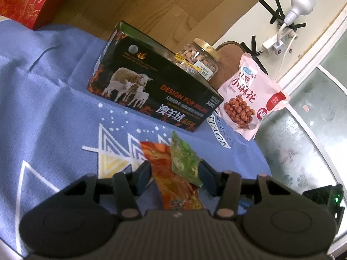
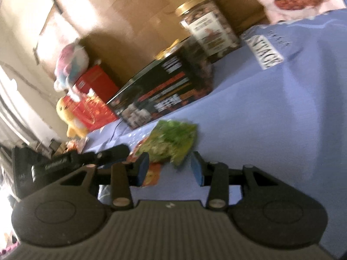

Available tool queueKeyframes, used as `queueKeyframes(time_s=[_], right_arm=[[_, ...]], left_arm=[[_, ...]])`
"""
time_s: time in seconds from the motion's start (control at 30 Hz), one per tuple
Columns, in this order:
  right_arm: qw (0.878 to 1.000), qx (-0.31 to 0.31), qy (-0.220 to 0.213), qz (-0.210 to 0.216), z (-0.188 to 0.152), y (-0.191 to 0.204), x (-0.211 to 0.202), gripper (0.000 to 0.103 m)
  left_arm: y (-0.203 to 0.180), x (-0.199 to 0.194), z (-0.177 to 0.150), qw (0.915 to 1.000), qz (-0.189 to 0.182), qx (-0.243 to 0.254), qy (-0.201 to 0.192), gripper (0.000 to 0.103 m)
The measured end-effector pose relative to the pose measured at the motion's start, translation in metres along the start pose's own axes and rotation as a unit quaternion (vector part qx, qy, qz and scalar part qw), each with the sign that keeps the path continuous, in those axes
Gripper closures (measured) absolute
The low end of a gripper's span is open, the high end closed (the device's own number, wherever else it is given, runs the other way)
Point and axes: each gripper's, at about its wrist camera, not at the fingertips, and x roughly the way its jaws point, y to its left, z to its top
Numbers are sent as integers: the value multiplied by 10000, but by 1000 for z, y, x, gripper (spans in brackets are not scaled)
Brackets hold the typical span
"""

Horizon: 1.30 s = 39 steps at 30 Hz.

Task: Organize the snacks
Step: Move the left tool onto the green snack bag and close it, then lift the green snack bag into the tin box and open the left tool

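An orange snack packet (image 1: 158, 158) lies on the blue cloth (image 1: 54, 86), and a green packet (image 1: 184, 158) leans tilted across it. My left gripper (image 1: 174, 173) stands open around both, its pads right at their outer edges. In the blurred right wrist view the green packet (image 2: 173, 140) sits just ahead of my right gripper (image 2: 170, 169), which is open with only the packet's near corner between its tips. The orange packet (image 2: 151, 174) shows beside the right gripper's left finger, and a left gripper finger (image 2: 118, 150) reaches in from the left.
Behind the packets stands a black box with sheep (image 1: 151, 91), then a gold-lidded jar of nuts (image 1: 199, 58) and a pink snack bag (image 1: 249, 95). A red gift box (image 1: 28, 0) sits far left, plush toys (image 2: 71, 65) beyond it. The glass table edge (image 1: 303, 151) curves on the right.
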Motion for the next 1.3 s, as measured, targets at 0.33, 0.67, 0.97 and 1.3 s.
queueKeyframes(time_s=[0.33,0.67,0.97,1.3], right_arm=[[9986,-43,414,311,12,10,36,57],[9980,-221,481,358,9,14,40,69],[9961,508,459,549,20,-3,41,69],[9981,168,384,454,22,4,48,83]], left_arm=[[-1,1,-1,9999,-108,-8,54,55],[7,-1,3,9995,-149,-226,143,60],[24,1,47,9979,48,-640,-84,32],[10,33,36,9985,-154,-394,334,85]])
